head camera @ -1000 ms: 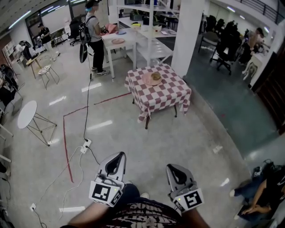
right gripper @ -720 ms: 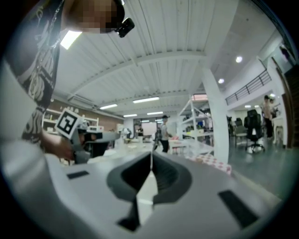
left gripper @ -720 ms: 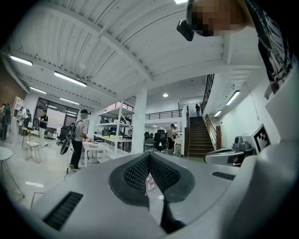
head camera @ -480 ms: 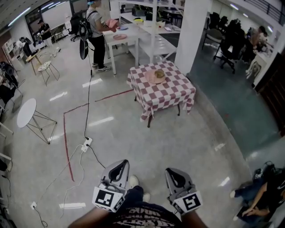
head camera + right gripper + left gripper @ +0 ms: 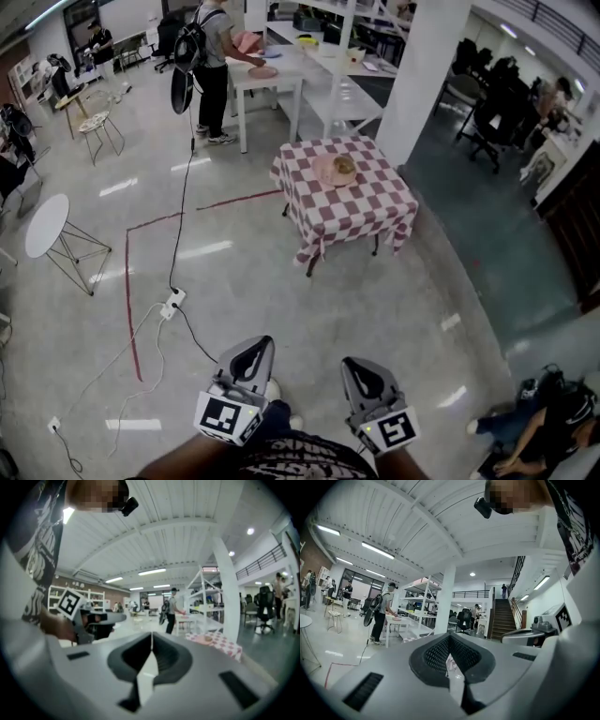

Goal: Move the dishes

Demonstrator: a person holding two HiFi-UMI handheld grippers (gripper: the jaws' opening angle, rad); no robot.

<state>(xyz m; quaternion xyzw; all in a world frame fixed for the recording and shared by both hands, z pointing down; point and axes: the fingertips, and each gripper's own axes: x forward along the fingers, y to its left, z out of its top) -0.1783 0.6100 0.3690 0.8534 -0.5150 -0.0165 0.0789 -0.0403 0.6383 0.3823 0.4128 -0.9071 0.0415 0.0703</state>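
Both left gripper (image 5: 253,349) and right gripper (image 5: 360,369) were clenched empty; the distant dishes (image 5: 336,170) looked rigid, breakable, best pinched at the rim.

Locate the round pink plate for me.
Head view, upper centre: the round pink plate lies on the red-and-white checkered table, towards its far edge, just left of the white pillar.

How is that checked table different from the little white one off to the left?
The checked table is square under a red-and-white cloth; the white table is round and uncovered. The checked table carries a pink plate; the white table's top shows none. Both stand on the grey floor.
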